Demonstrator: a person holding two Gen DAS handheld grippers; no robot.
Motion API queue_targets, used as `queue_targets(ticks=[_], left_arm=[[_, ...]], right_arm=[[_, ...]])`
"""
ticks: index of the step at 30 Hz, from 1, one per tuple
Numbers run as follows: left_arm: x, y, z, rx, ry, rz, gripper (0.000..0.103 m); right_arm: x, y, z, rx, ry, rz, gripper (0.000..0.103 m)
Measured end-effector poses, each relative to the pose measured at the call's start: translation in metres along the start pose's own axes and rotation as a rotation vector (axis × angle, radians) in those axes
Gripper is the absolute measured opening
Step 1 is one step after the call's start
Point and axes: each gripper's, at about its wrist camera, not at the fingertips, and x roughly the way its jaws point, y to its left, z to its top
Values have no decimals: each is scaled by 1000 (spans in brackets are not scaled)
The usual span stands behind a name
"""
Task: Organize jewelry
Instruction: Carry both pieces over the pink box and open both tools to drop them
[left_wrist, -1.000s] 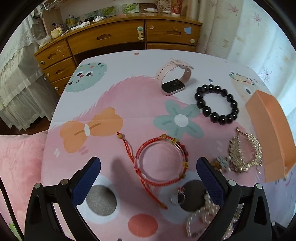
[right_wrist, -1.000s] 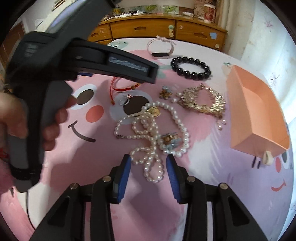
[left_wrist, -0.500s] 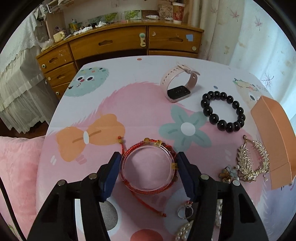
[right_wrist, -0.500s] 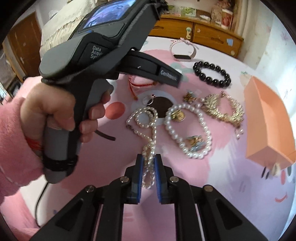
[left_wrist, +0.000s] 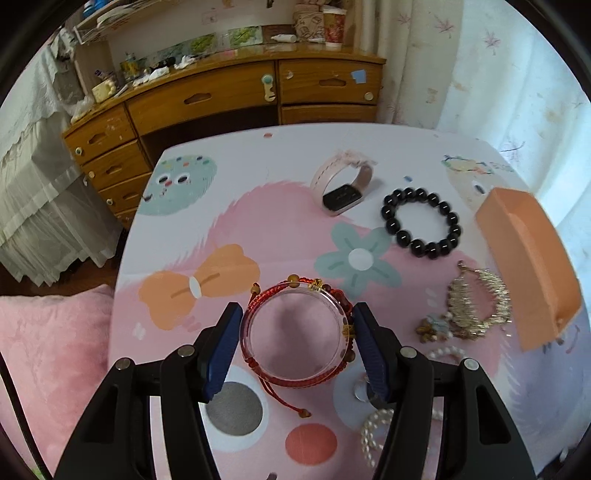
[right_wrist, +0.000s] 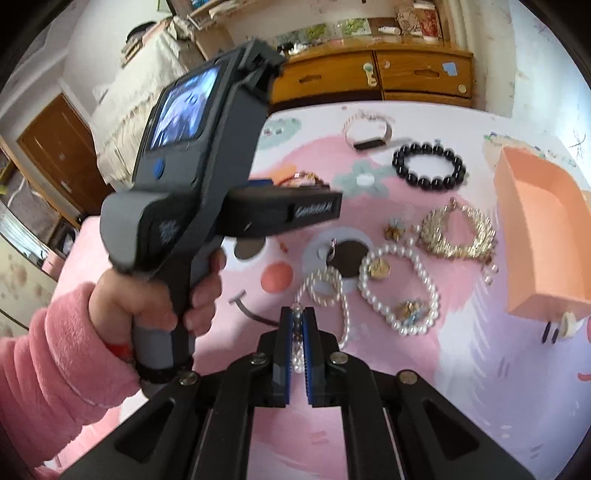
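My left gripper (left_wrist: 295, 332) is clamped across a clear round case (left_wrist: 294, 329) with a red cord bracelet (left_wrist: 291, 382) wrapped around its rim; both blue pads press on the sides. The cord tail with its bead end hangs below the case, over the table (left_wrist: 240, 206). The case looks lifted off the surface, though I can't tell for sure from this angle.

My right gripper (right_wrist: 297, 325) is pinched nearly together on a pearl necklace (right_wrist: 332, 291); a few beads show in the slit between the pads. The jaws have just finished closing in on that strand. The rest of the strand loops out on the table ahead of the tips.

My left hand (right_wrist: 155, 299), in a pink sleeve (right_wrist: 48, 373), shows in the right view wrapped around the left gripper's handle.

Just beyond the pearl loops lie a small ring (right_wrist: 331, 252) and a gold leaf-pattern necklace (right_wrist: 458, 232), with a small flower charm (right_wrist: 394, 229) beside it. Farther out are a black bead bracelet (left_wrist: 421, 221) and a pink-strapped watch (left_wrist: 343, 184), near each other but apart.

An open orange box (right_wrist: 543, 236) sits at the right edge of the table, near the gold necklace. A wooden dresser (left_wrist: 229, 99) stands behind the table.
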Motion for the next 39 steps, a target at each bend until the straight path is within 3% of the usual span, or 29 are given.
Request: queue_targets(ticks=[8,14,24,31,35,39], left_arm=[[-45,0,23,-12,3,-26,59],[-62,-18,34,28,25,-57,59],[-98,-88,51,115,-81,-216,59],[-94,-143,57,129,-104,-285,59],[-85,-171,54,116,-98,-344,60],[-72,-200,45,131,-93,-348,60]], right_arm=[[-60,-16,46,11,-168,26,4],[-107,-34,60,19,-289,19,4],[-170,-85,83,-12,-470,-144,5],[-178,-124,87,1,-478,-130,5],[-170,-152,85,21,-419,-89,5],[-153,-176,76,35,-335,-63,5]])
